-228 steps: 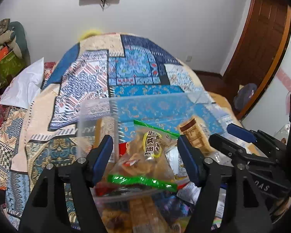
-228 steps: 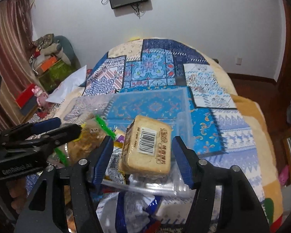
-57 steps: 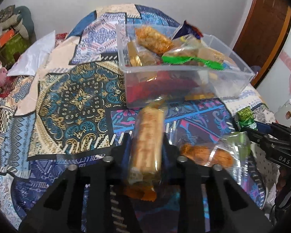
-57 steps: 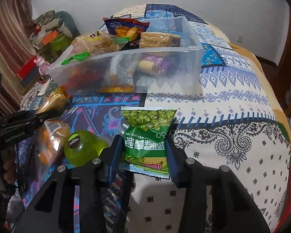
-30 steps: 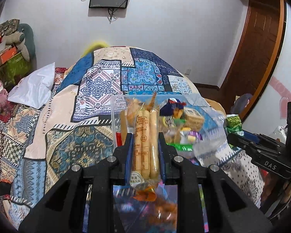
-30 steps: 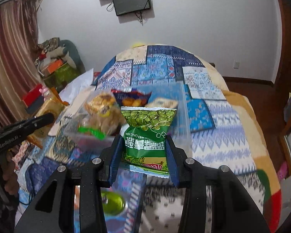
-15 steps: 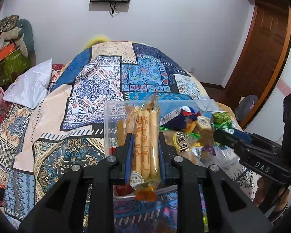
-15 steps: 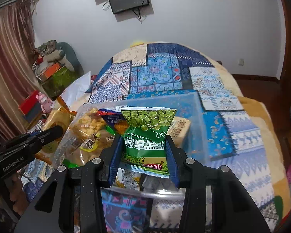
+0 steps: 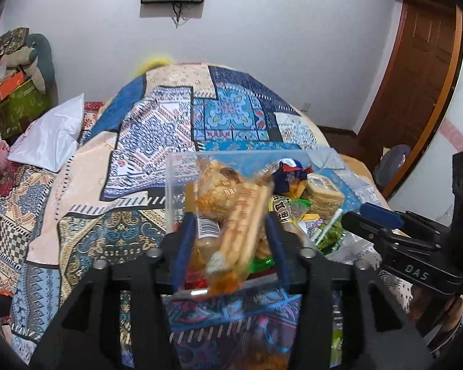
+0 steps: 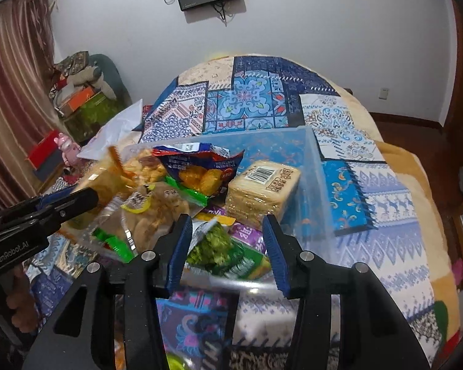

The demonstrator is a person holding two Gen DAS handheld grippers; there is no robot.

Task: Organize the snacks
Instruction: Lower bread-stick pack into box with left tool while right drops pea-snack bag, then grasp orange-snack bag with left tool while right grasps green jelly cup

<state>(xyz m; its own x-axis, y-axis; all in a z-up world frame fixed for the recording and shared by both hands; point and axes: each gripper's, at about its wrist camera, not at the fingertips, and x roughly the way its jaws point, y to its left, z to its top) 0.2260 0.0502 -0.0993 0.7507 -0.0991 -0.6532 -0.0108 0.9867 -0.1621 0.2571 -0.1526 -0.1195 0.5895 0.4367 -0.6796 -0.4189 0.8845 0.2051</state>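
Jaws of left gripper (image 9: 230, 243) opening, tilted biscuit-stick pack (image 9: 242, 231) loose between them, blurred, over clear bin (image 9: 174, 185). Jaws of right gripper (image 10: 223, 254) opening too, green pea packet (image 10: 220, 251) lying free between blue pads, inside the bin's near edge. Bin on patterned bedspread (image 10: 253, 98), crowded with cracker pack (image 10: 262, 191), chip bag (image 10: 200, 166).

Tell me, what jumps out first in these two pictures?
A clear plastic bin heaped with snack packets sits on a bright patchwork bedspread. Over its near edge, the left hand-held gripper is opening around a long biscuit-stick pack, while the right hand-held gripper opens beside a green pea packet.
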